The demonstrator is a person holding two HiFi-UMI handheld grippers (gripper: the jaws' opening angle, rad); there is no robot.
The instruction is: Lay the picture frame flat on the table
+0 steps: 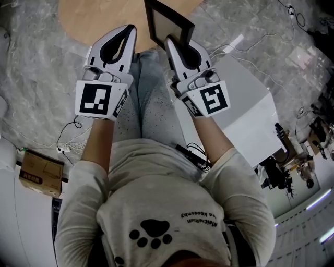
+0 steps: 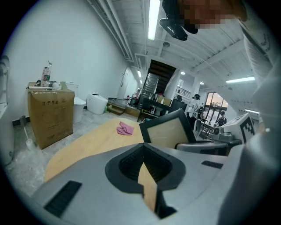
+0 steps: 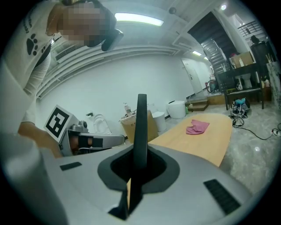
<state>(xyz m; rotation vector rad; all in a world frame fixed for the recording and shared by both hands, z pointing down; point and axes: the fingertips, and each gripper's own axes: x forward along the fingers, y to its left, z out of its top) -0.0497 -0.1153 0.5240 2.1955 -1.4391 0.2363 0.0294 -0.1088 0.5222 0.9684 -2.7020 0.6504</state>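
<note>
Over the near rim of the bench (image 1: pixel 88 15), my right tongs (image 1: pixel 169 39) are clamped on one side edge of the picture frame (image 1: pixel 167 23). The right gripper view shows the frame edge-on between the pads, standing upright. My left tongs (image 1: pixel 130 30) are closed with nothing between them and sit just beside the frame, not touching it. The frame's lower edge is hidden, so I can't tell if it touches the wood yet.

Risks as I judge them:
- Single pinch on a thin rail. The frame could swivel in the pads as I tilt it, then drop face-down and slap the top.
- The frame sits close to the bench rim. Laid flat right here, part may overhang and tip off toward my lap.
- A lower corner could catch the rim on the way down and lever the rail out of the grip.
- The left tongs are closed, so there's no second hold ready if the frame swings. They can only nudge it.

The pink cloth (image 2: pixel 125 128) lies well away, so no snag there.
</note>
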